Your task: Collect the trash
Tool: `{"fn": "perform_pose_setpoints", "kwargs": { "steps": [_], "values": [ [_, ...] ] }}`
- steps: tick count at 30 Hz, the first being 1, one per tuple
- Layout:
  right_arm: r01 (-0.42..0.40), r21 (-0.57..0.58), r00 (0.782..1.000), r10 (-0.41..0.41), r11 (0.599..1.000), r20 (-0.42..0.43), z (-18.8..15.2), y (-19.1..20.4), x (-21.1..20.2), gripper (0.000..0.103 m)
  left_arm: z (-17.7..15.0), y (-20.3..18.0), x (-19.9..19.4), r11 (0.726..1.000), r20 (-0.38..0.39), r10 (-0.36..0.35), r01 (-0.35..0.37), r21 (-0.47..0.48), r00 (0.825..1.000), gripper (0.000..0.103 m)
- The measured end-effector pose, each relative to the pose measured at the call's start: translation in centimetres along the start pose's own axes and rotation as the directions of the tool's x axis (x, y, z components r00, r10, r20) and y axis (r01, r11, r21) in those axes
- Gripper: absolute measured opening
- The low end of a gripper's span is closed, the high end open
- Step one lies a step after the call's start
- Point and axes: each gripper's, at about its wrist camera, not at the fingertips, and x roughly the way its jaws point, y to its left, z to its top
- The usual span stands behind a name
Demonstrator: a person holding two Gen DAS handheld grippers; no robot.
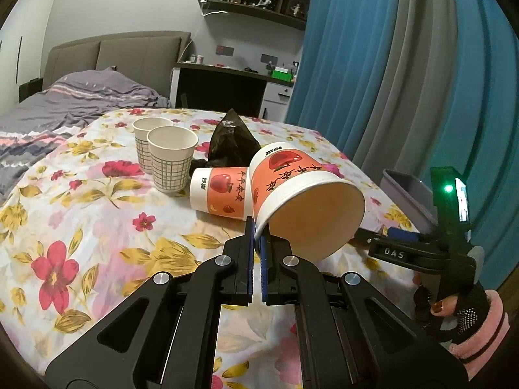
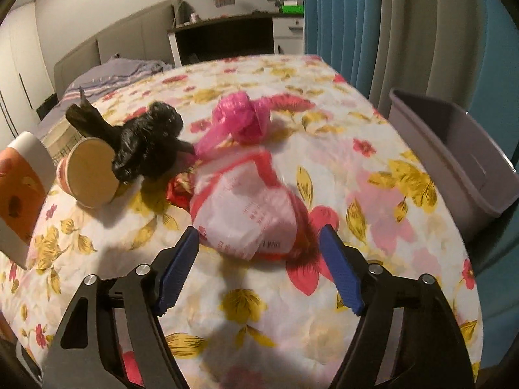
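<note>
Trash lies scattered over your floral tablecloth [image 2: 340, 168]: your left gripper [image 1: 257, 230] pinches the rim of an orange apple-print paper cup [image 1: 301, 194], lifted and tilted with its mouth toward the camera, its far base hidden behind its own body. Behind it a second orange cup [image 1: 220, 193] lies on its side, and farther left two grid-pattern cups [image 1: 170, 162] stand upright, touching, the far one half hidden by the near one. A black plastic bag [image 2: 146, 144] sits crumpled beside the fallen cup, covering part of its rim. Your right gripper [image 2: 259, 249] stands wide open around a white-and-red crumpled wrapper [image 2: 246, 210], which is motion-blurred, so you cannot read its print or tell whether the pads [image 2: 339, 272] touch it. A red foil scrap [image 2: 178, 191] peeks from under it, mostly hidden. Beyond lies a knotted pink bag [image 2: 243, 118]. At the right edge of the table the grey bin [image 2: 454, 149] is cut off by the frame.
</note>
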Motion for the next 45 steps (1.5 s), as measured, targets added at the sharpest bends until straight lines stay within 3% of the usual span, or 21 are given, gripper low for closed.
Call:
{"fn": "perform_pose_setpoints", "kwargs": {
  "steps": [1,3,4,6,8,9,12,25,26,27,29,31,40,45],
  "values": [
    [-0.008,0.002,1.0,0.008,1.0,-0.013,0.0,0.0,0.2,0.067,0.0,0.0,0.0,1.0,-0.002,-0.002,0.002,-0.001,1.0,0.002],
    [-0.009,-0.007,0.999,0.008,1.0,-0.04,-0.2,0.1,0.7,0.046,0.0,-0.1,0.0,1.0,-0.004,-0.005,0.005,-0.002,1.0,0.002],
    [-0.001,-0.016,0.998,0.0,1.0,-0.056,-0.4,0.1,1.0,0.045,0.0,-0.1,0.0,1.0,-0.004,-0.003,0.003,-0.002,1.0,0.002],
    [-0.016,-0.029,0.999,0.015,0.999,-0.042,-0.6,0.3,0.7,0.018,0.0,-0.1,0.0,1.0,-0.004,-0.005,0.005,-0.003,1.0,0.002],
    [-0.013,-0.039,0.999,0.012,0.999,-0.039,-0.8,0.3,0.6,0.015,0.0,-0.1,0.0,1.0,-0.005,-0.006,0.006,-0.003,1.0,0.002],
    [-0.014,-0.035,0.999,0.013,0.999,-0.033,-0.9,0.1,0.4,0.007,-0.1,-0.1,0.0,1.0,-0.004,-0.006,0.006,-0.001,1.0,0.002],
    [-0.018,-0.017,1.0,0.018,1.0,-0.012,-1.2,-0.5,-0.1,0.003,-0.1,-0.3,0.1,1.0,-0.007,-0.007,0.007,-0.001,1.0,0.002],
    [-0.042,0.02,0.992,0.039,0.999,0.123,-0.4,-2.8,-4.4,0.004,-0.3,-1.3,1.0,1.0,-0.028,-0.015,0.015,-0.007,0.999,0.002],
    [-0.057,0.024,0.99,0.053,0.998,0.133,-0.1,-3.0,-4.5,0.022,-0.3,-1.4,0.9,1.0,-0.027,-0.013,0.013,-0.004,1.0,0.002],
    [-0.06,0.023,0.989,0.056,0.998,0.136,0.1,-3.0,-4.5,0.048,-0.3,-1.4,0.8,1.0,-0.026,-0.011,0.011,-0.002,1.0,0.002],
    [-0.071,0.026,0.983,0.066,0.997,0.174,0.5,-2.9,-4.7,0.065,-0.3,-1.3,0.5,1.0,-0.02,-0.003,0.003,-0.002,1.0,0.002],
    [-0.089,0.002,0.982,0.087,0.996,0.167,1.4,-2.3,-3.8,0.072,-0.1,-1.1,0.2,1.0,-0.011,0.005,-0.005,-0.01,1.0,0.002],
    [-0.085,-0.044,0.996,0.087,0.995,0.029,3.3,0.1,2.1,0.073,0.6,0.4,-0.2,0.999,0.007,0.029,-0.029,-0.032,1.0,0.002],
    [-0.081,-0.073,0.997,0.081,0.994,-0.003,3.2,0.7,2.7,0.052,0.3,0.7,0.2,0.999,-0.003,0.023,-0.024,-0.043,1.0,0.002]
  ]
}}
